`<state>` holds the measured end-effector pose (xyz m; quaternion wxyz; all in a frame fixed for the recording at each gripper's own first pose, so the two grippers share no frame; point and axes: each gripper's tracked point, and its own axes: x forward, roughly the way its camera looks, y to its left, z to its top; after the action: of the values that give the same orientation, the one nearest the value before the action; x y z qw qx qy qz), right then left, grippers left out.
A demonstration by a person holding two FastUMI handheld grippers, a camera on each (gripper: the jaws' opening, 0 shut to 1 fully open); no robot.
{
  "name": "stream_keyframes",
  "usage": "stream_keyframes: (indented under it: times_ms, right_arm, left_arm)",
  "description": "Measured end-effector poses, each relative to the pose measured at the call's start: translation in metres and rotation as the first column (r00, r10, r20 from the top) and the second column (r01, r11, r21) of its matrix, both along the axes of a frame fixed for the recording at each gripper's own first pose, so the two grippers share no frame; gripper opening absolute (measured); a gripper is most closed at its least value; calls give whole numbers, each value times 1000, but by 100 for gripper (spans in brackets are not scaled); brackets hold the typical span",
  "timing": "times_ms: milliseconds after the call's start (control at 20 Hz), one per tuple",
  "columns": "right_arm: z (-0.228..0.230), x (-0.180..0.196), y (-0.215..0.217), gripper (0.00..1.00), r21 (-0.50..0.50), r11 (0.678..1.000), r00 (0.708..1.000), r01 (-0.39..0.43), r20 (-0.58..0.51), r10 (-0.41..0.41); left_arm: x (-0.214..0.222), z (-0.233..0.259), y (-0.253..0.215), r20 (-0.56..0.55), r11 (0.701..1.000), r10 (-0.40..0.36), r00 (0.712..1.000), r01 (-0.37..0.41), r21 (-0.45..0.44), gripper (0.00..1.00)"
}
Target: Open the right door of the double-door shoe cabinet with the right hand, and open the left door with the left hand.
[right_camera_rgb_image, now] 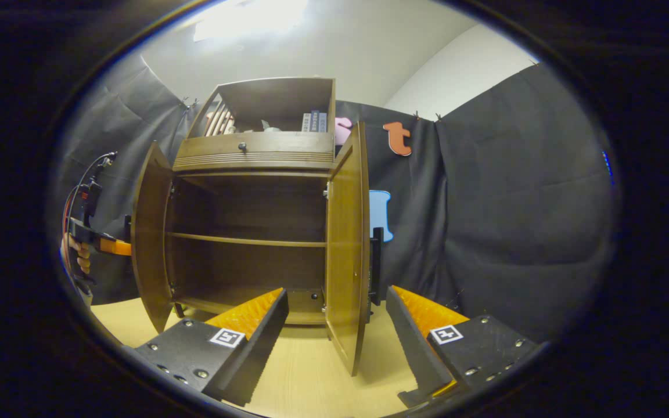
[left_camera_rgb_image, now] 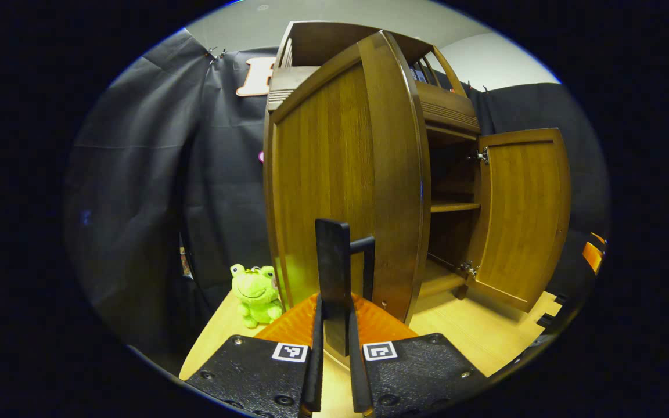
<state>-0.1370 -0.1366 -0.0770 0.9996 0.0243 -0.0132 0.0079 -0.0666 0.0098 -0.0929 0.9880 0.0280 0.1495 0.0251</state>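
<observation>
The brown wooden shoe cabinet (right_camera_rgb_image: 253, 152) stands on a light table with both doors swung open. In the left gripper view the left door (left_camera_rgb_image: 323, 186) stands close in front, and my left gripper (left_camera_rgb_image: 335, 310) is shut on its black bar handle (left_camera_rgb_image: 333, 255). Farther off, the right door (left_camera_rgb_image: 523, 215) hangs open. In the right gripper view the right door (right_camera_rgb_image: 343, 244) is seen nearly edge-on with its black handle (right_camera_rgb_image: 376, 264) on the outer face. My right gripper (right_camera_rgb_image: 336, 293) is open, its fingers standing either side of the door's lower edge without touching. The left door (right_camera_rgb_image: 150, 244) stands open at the left.
A green frog plush (left_camera_rgb_image: 256, 293) sits on the table (left_camera_rgb_image: 485, 334) beside the left door. The cabinet's inner shelf (right_camera_rgb_image: 247, 240) is bare. A hand holding the other gripper (right_camera_rgb_image: 93, 244) shows behind the left door. Black cloth walls close in around the table.
</observation>
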Motion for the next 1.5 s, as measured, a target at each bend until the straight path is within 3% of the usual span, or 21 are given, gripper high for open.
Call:
stream_keyframes:
  times_ms: [200, 450, 500, 650, 850, 1150, 1200, 1350, 1450, 1500]
  right_arm:
    - [5, 1, 7, 100, -10, 1000, 1000, 0, 3, 0]
    - [0, 0, 7, 100, -11, 1000, 1000, -4, 4, 4]
    - [1, 1, 8, 100, -13, 1000, 1000, -5, 8, 5]
    - [4, 4, 14, 100, -16, 1000, 1000, -15, 22, 15]
    - [1, 5, 23, 100, -28, 999, 999, -31, 23, 31]
    - [-4, 10, 27, 100, -31, 999, 999, -32, 16, 32]
    - [-5, 11, 25, 100, -18, 1000, 1000, -22, 15, 22]
    - [-12, 13, 31, 100, 30, 999, 1000, -24, -6, 24]
    - [-12, 18, 34, 100, 26, 999, 999, -30, -27, 31]
    - [-8, 20, 33, 100, 16, 1000, 999, -24, -27, 24]
  left_arm:
    - [-9, 3, 17, 5, 1000, 15, 1000, -15, 0, 19]
    - [-22, 9, 74, 16, 986, 147, 989, -148, 76, 8]
    - [-22, 13, 76, 29, 990, 131, 991, -132, 51, 3]
    - [-25, 15, 91, 14, 993, 113, 993, -113, -30, 4]
    - [-26, 15, 102, 11, 999, 33, 999, -32, -24, 2]
    - [-27, 16, 130, 16, 994, -45, 999, 47, -99, 8]
    - [-27, 18, 131, 32, 993, -47, 998, 50, -106, 21]
    - [-29, 18, 134, 49, 994, -32, 998, 37, -105, 25]
    - [-32, 16, 136, 41, 995, -15, 999, 19, -101, 49]
    - [-35, 15, 137, 37, 995, -4, 999, 8, -95, 51]
